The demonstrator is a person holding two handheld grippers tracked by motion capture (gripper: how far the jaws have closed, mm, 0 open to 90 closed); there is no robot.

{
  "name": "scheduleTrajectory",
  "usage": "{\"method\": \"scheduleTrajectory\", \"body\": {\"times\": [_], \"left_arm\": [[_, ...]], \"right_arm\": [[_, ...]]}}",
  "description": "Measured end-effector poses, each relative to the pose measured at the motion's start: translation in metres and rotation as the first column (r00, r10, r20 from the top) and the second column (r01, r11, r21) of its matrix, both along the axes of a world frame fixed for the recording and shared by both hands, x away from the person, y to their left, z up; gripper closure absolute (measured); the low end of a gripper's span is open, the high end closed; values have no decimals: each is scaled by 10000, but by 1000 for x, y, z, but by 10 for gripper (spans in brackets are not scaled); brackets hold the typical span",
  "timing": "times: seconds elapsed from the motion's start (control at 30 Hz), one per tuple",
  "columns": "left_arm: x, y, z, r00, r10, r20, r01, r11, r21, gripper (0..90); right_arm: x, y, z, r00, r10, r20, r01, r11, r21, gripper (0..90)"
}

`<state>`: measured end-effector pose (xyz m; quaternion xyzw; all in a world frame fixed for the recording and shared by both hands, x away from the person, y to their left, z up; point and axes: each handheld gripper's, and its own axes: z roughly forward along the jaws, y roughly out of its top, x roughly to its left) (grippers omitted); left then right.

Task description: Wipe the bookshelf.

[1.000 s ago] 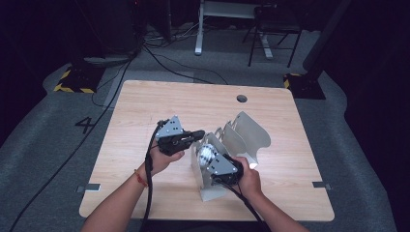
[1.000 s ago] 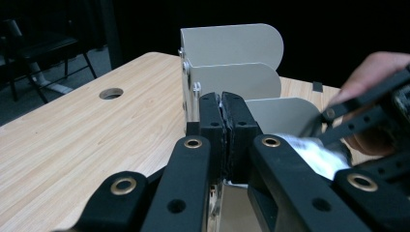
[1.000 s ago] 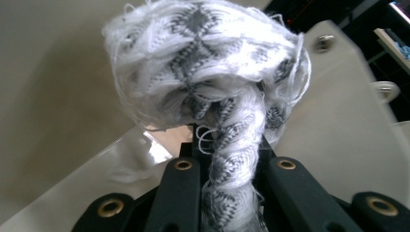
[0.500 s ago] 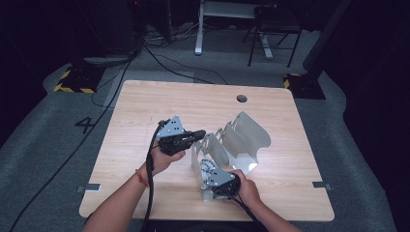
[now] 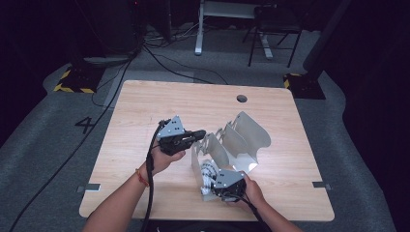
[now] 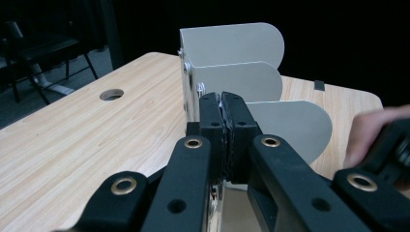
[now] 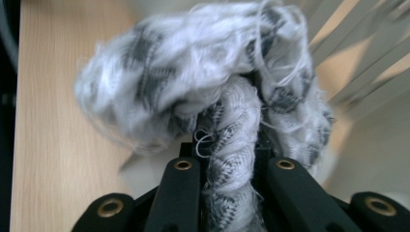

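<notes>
1. The cloth (image 7: 203, 87) is a fuzzy knit in white with a dark grey pattern, bunched into a loose lump with one twisted strand running down between the jaws.
2. In the high view the cloth (image 5: 208, 175) sits low in the middle of the frame, at the near end of the metal rack (image 5: 241, 140) on the table (image 5: 145, 106).
3. The right gripper (image 7: 227, 159) is clamped narrow on the cloth's twisted strand.
4. The left gripper (image 6: 223, 121) is pinched tight on the thin front edge of the rack, whose three rounded grey dividers stand upright behind it.
5. Since the earlier frames the right gripper (image 5: 212, 189) has sunk lower and toward the bottom of the frame; the left gripper (image 5: 198, 133) has kept its place.
</notes>
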<state>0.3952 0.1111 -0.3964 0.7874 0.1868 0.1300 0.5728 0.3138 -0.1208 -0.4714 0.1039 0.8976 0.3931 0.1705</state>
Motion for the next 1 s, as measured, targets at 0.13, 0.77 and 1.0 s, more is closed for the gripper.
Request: {"method": "scheduleTrajectory", "body": {"times": [0.13,0.77,1.0], "left_arm": [[1,1,0,10000,10,34,-10,10000,-5,886],[0,1,-1,10000,30,10,-30,10000,-49,886],[0,1,-1,10000,24,-7,-24,10000,-57,886]], "right_arm": [[-1,2,26,9943,-460,964,339,9918,1236,808],[17,28,47,9720,-1636,1686,1389,9790,1494,805],[11,29,8,9894,-1075,972,1069,9942,118,806]]}}
